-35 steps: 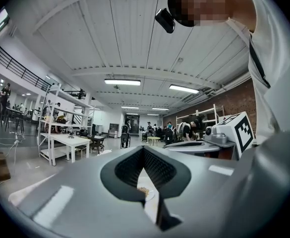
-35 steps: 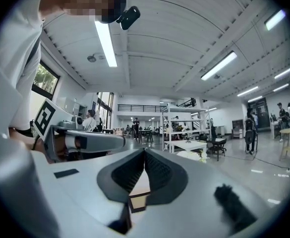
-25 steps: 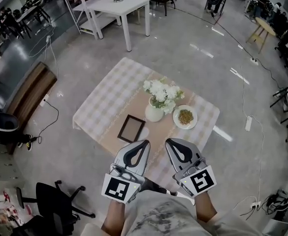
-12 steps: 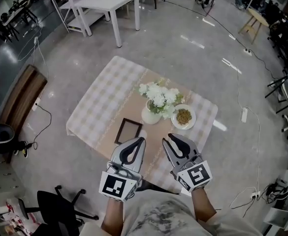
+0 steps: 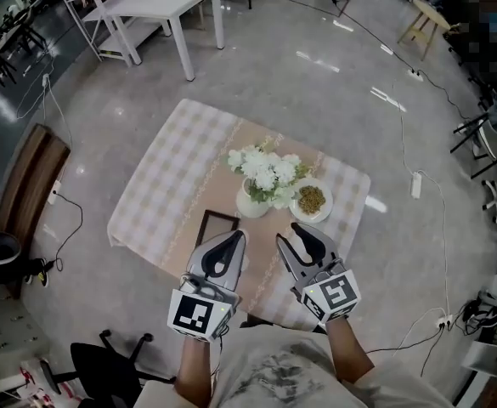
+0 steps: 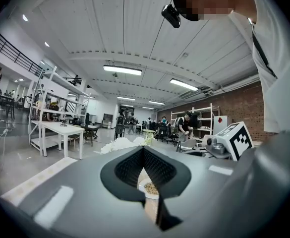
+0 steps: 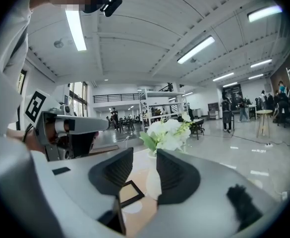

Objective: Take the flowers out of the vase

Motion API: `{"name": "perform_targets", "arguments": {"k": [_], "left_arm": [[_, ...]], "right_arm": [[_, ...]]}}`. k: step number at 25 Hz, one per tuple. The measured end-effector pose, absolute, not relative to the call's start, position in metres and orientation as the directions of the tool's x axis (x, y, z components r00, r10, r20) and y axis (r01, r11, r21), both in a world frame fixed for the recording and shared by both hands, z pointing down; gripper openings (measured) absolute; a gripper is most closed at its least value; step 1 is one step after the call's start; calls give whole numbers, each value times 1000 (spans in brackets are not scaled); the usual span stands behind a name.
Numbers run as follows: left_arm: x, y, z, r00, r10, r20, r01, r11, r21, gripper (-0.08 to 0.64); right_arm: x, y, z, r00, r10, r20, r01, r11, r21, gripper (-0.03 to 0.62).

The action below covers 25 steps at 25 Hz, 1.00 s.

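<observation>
1. Head view is showing the flowers (image 5: 265,170), a white bunch with green leaves, standing in a pale rounded vase (image 5: 250,204) near the middle of the checked worktop (image 5: 163,185).
2. A small dish of seeds (image 5: 311,199) is sitting just beside the vase. A dark picture frame (image 5: 215,220) is lying on the near side, partly covered by the left gripper (image 5: 234,236).
3. Left gripper: jaws are resting together at the tips, holding nothing.
4. Right gripper (image 5: 292,230): jaws have just been opening. They are standing apart with nothing between the pads, and the vase and blooms are showing through the gap, well ahead.
5. Both grippers are hovering at the near edge of the worktop, apart from the vase. No flower is out yet.
6. Handling, as judged:
   - The bunch is looking light and soft, with petals and leaves likely to crush under a hard pinch.
   - The stems are probably thin and bendy. They are mostly hiding under the blooms.
   - The vase is looking smooth and hard, probably breakable, and may tip or lift along with the stems.
7. Hold point, as judged:
   - I am favouring the gathered stems just above the vase mouth, below the heads, pulled straight up.
   - The other jaws are better used steadying the vase body.
</observation>
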State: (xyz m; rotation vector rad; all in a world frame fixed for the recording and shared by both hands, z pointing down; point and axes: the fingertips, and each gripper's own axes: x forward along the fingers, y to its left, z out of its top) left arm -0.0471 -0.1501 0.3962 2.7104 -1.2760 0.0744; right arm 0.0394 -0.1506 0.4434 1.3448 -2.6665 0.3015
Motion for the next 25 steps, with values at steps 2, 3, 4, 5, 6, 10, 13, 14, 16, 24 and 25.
{"name": "perform_targets", "arguments": {"k": [2, 3, 4, 5, 6, 10, 13, 14, 16, 24, 25], "left_arm": [[-46, -152, 396, 638, -763, 109, -770, -629, 106, 9], [-46, -153, 397, 636, -763, 113, -771, -628, 105, 9], [-46, -153, 397, 634, -764, 119, -773, -625, 107, 9], [-45, -153, 398, 631, -766, 127, -776, -621, 110, 9], [-45, -153, 398, 626, -768, 133, -780, -616, 111, 9], [-46, -155, 402, 604, -786, 131, -797, -597, 97, 9], [-45, -156, 408, 591, -791, 156, -807, -581, 111, 9], [-44, -157, 410, 588, -792, 162, -809, -577, 116, 9], [-43, -159, 412, 585, -794, 164, -811, -573, 114, 9], [-36, -163, 422, 577, -788, 215, -817, -561, 133, 9], [-34, -163, 423, 581, -784, 220, -814, -563, 144, 9]], "right_arm": [[43, -155, 449, -583, -783, 217, -812, 569, -127, 164], [44, -157, 452, -580, -784, 220, -814, 565, -134, 171], [45, -159, 455, -580, -784, 223, -815, 562, -141, 176], [45, -161, 459, -580, -782, 226, -814, 561, -148, 181], [45, -163, 462, -582, -780, 230, -813, 561, -154, 189], [45, -174, 476, -586, -774, 239, -810, 558, -180, 215], [46, -183, 483, -588, -775, 233, -809, 556, -191, 233], [46, -186, 485, -588, -776, 229, -808, 557, -190, 236], [47, -191, 487, -592, -776, 218, -806, 563, -184, 242], [46, -201, 496, -606, -770, 200, -795, 582, -169, 268], [46, -203, 496, -605, -771, 198, -796, 581, -168, 275]]}}
